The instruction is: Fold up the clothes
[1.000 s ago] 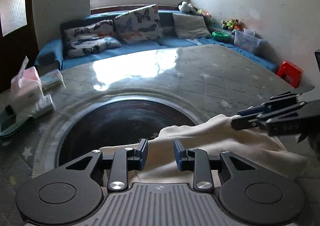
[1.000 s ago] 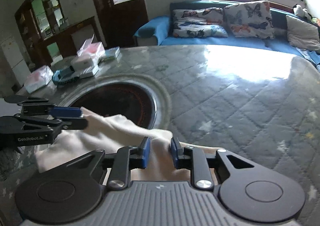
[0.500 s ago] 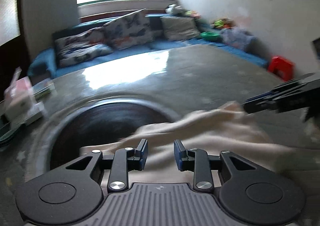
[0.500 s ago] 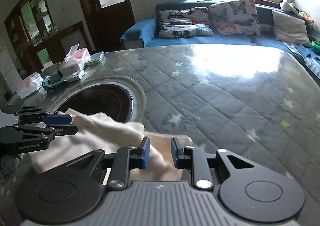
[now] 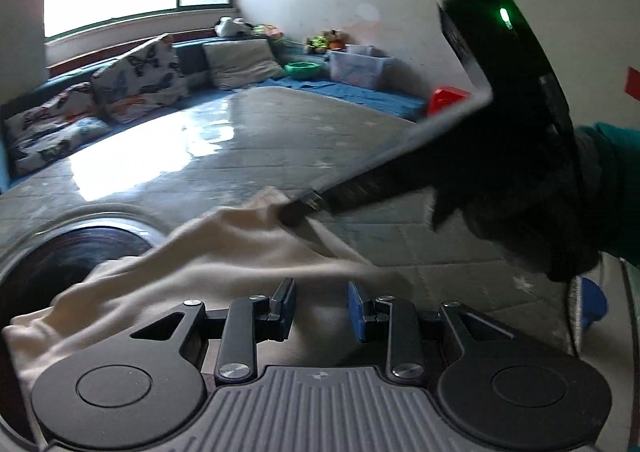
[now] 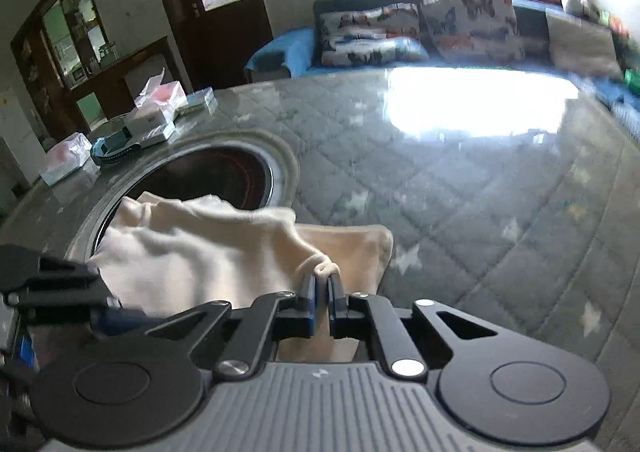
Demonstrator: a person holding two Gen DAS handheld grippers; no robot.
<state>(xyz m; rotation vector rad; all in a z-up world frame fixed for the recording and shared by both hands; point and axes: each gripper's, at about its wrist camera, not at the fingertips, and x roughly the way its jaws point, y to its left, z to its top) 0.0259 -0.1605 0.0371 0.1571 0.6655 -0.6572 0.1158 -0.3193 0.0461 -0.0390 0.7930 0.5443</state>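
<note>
Your left gripper (image 5: 321, 306) hangs with jaws parted over the near edge of the cloth (image 5: 224, 252), gripping nothing. The cloth runs left to right across the surface (image 6: 460, 192), its left part over the dark round inset (image 6: 216, 176). Your right gripper (image 6: 322, 294) has just clenched its jaws on the right-hand fold, so the free left end lies nearer your left hand.
</note>
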